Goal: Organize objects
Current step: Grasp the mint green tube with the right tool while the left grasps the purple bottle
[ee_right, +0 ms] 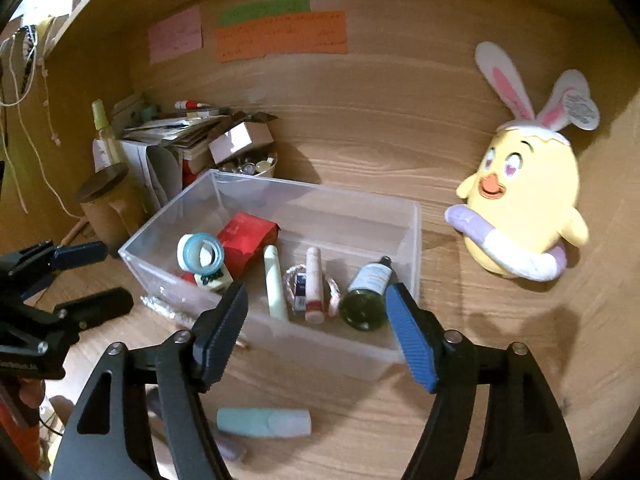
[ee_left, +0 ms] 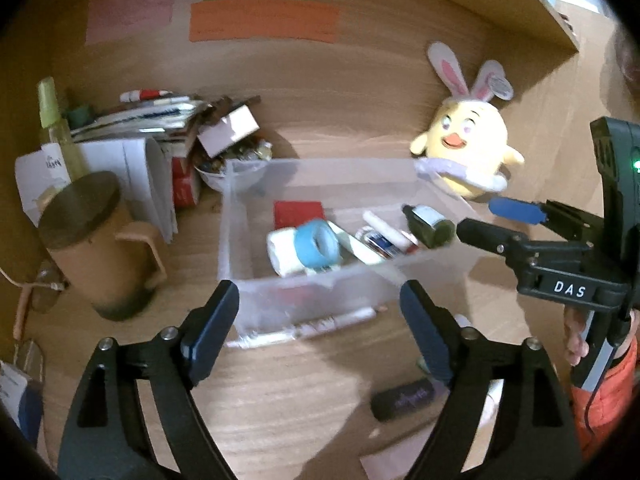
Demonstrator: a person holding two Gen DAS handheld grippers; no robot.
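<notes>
A clear plastic bin (ee_left: 236,240) (ee_right: 408,240) stands on the wooden desk. It holds a blue tape roll (ee_left: 318,246) (ee_right: 202,254), a red box (ee_left: 298,212) (ee_right: 248,238), a dark green bottle (ee_left: 430,226) (ee_right: 370,294), a pale stick (ee_right: 275,284) and a lip balm tube (ee_right: 314,284). My left gripper (ee_left: 318,322) is open and empty just before the bin. My right gripper (ee_right: 316,320) (ee_left: 480,220) is open and empty at the bin's near wall. A mint highlighter (ee_right: 264,422) lies in front of the bin. A pen (ee_left: 336,322) lies against the bin's front.
A yellow chick plush (ee_left: 468,152) (ee_right: 524,216) with bunny ears sits right of the bin. A lidded brown mug (ee_left: 100,244) (ee_right: 104,204), stacked papers and boxes (ee_left: 152,120) and a bowl of small items (ee_right: 252,166) crowd the left. A black eraser (ee_left: 402,398) lies near.
</notes>
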